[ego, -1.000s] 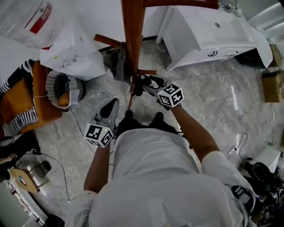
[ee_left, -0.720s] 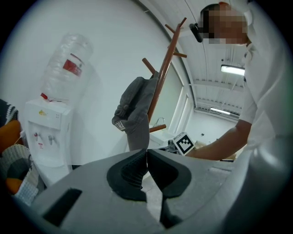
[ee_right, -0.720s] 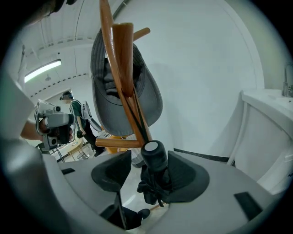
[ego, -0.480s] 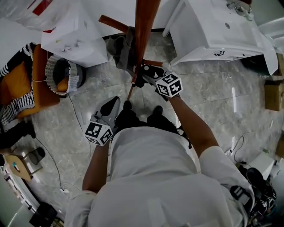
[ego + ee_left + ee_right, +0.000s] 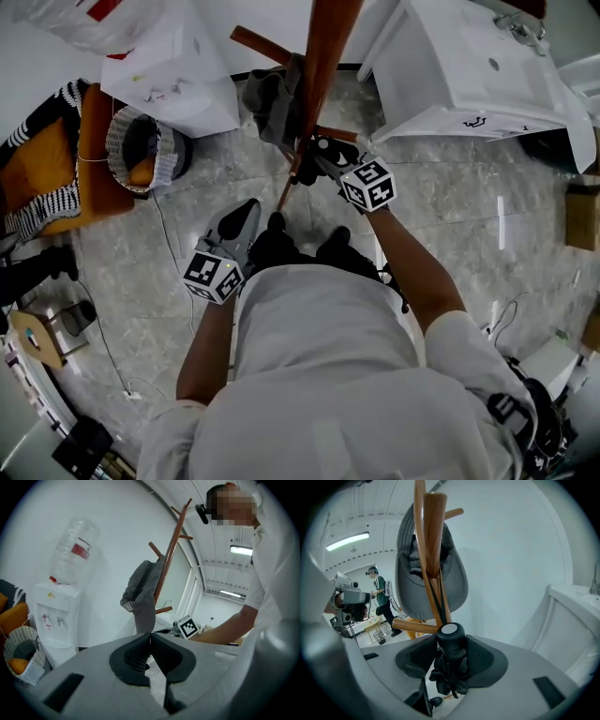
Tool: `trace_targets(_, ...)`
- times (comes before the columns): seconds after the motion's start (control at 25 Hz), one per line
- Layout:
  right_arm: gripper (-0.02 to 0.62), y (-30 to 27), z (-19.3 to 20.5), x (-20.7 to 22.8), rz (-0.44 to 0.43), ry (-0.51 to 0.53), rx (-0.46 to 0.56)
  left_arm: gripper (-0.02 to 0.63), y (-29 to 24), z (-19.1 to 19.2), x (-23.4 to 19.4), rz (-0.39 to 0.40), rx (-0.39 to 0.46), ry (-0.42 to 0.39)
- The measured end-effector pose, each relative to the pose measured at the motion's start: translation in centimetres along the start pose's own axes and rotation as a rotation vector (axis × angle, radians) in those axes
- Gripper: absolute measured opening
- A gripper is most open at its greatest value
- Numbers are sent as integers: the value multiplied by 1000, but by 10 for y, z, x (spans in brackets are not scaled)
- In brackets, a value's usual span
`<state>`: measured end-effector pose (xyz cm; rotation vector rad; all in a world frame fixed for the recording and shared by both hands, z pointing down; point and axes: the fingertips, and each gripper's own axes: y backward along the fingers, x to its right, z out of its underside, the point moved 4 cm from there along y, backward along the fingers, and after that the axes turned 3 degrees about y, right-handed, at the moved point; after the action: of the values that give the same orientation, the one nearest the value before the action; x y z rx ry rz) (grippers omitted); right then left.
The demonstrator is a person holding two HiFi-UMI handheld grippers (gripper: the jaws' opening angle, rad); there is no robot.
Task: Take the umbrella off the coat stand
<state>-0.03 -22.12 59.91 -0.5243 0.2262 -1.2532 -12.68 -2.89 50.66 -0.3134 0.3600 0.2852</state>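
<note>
A folded black umbrella [image 5: 451,651] is seen between the jaws of the right gripper [image 5: 450,641], which is held close against the coat stand [image 5: 432,541]. The jaws have just been closing. The pads appear to lie against the handle on both sides, so the umbrella is judged to be pinched, though how firmly cannot be told. The hold is placed on the thick round handle rather than on the loose fabric, presumably because a rigid part can be gripped more surely.

The umbrella's long axis is close to upright. Its pale-capped handle end points upward, just past the jaw tips, and the bunched fabric hangs below them. A dark strap [image 5: 437,599] is seen running from the handle up along the pole, directly ahead of and above the jaws. The umbrella appears to be hung by this strap, which would explain its vertical hang. It is judged that the strap must be lifted clear of its peg before the umbrella can be drawn away.

A wooden peg [image 5: 412,626] lies just ahead of the jaws to their left, and a grey cap [image 5: 408,573] is draped on the stand above them, so little room is left for the lift.

The left gripper [image 5: 150,639] is pressed together with nothing between its jaws. It is held back, well apart from the stand, which lies ahead of it, and is apparently kept idle because one grip suffices.
</note>
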Motion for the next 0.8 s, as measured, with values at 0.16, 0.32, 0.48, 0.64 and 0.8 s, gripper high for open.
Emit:
trace_targets(0.16,195,14,-14,1,-11,-24,26,17,-1,-2,-1,-9,10,3)
trace_targets(0.32,192,31,-23,2,-17,-51,31,17,-7,-3,3,-3,20,18)
trace_targets(0.48,190,51,-25,0,-24,-47,45,17,-21,-10,13,23,27,7)
trace_targets(0.64,187,71,-32,1,-27,-58,79,17,-31,-18,18,44,30,-7)
trace_targets(0.8,187,92,-38,5,-15,-56,98,17,-39,-23,24,61,33,-9)
